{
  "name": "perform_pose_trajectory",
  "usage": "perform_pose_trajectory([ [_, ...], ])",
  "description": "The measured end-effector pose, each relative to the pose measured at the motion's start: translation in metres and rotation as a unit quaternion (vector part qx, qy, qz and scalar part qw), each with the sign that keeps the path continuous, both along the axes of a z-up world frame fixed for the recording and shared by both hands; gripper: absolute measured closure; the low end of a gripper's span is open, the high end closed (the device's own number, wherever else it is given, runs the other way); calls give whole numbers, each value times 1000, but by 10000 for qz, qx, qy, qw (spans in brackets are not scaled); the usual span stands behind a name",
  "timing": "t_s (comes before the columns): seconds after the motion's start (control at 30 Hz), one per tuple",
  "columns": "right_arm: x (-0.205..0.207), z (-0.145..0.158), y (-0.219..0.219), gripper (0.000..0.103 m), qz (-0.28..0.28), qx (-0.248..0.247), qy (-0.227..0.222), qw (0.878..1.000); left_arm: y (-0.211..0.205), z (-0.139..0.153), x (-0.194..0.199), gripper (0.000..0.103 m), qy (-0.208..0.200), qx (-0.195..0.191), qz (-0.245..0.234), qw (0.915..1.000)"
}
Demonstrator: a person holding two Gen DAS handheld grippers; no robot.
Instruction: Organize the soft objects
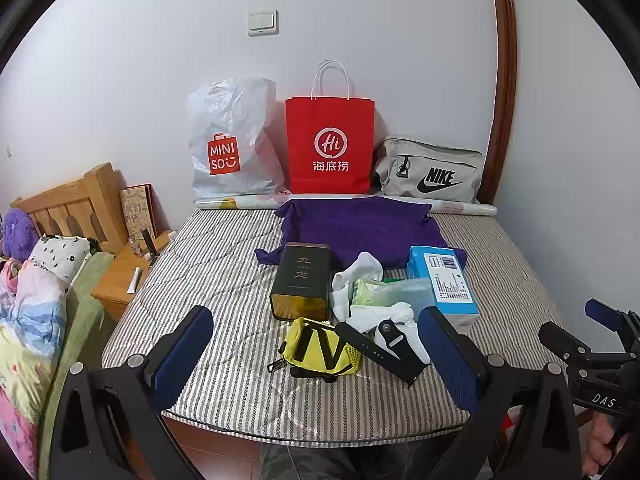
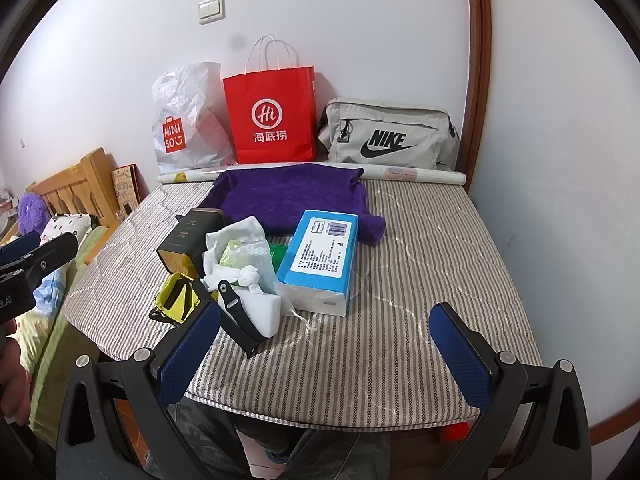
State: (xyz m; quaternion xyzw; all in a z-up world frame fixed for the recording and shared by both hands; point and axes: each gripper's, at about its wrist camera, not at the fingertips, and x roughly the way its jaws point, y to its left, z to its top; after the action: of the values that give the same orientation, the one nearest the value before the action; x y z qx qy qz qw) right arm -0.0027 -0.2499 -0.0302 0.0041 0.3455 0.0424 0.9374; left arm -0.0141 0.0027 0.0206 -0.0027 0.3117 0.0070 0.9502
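Clutter heaped mid striped grey quilted mattress (image 1: pixel 208 256): white socks (image 1: pixel 362 270), yellow fabric zip pouch (image 1: pixel 322 348), white sponge block (image 2: pixel 260 306), dark rectangular tin (image 1: pixel 302 286), blue tissue pack (image 2: pixel 322 254), black watch strap (image 1: pixel 378 352). Purple towel (image 2: pixel 288 196) spread flat behind heap, near red paper bag (image 1: pixel 330 146). Left gripper (image 1: pixel 316 356) jaws spread wide, empty, hovering before pouch. Right gripper (image 2: pixel 324 354) jaws spread wide, empty, over bare mattress right of heap.

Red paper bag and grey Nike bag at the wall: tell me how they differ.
The red paper bag stands upright and tall, with thin white rope handles; the grey Nike bag lies low and wide, with a zipper and pull. The red paper bag is stiff paper with a white Hi logo; the grey Nike bag is soft fabric with a black logo. Both sit against the wall.
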Motion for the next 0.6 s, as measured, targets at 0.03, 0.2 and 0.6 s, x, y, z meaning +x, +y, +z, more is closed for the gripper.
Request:
perform_pose_trajectory([
  [0.03, 0, 0, 0, 0, 2, 4, 3, 10000, -1, -1, 0, 0, -4, 1, 5, 10000],
  [0.2, 0, 0, 0, 0, -4, -2, -7, 10000, -1, -1, 0, 0, -9, -2, 1, 10000],
  [0.6, -1, 0, 0, 0, 0, 1, -27, 10000, -1, -1, 0, 0, -11, 4, -22, 10000],
])
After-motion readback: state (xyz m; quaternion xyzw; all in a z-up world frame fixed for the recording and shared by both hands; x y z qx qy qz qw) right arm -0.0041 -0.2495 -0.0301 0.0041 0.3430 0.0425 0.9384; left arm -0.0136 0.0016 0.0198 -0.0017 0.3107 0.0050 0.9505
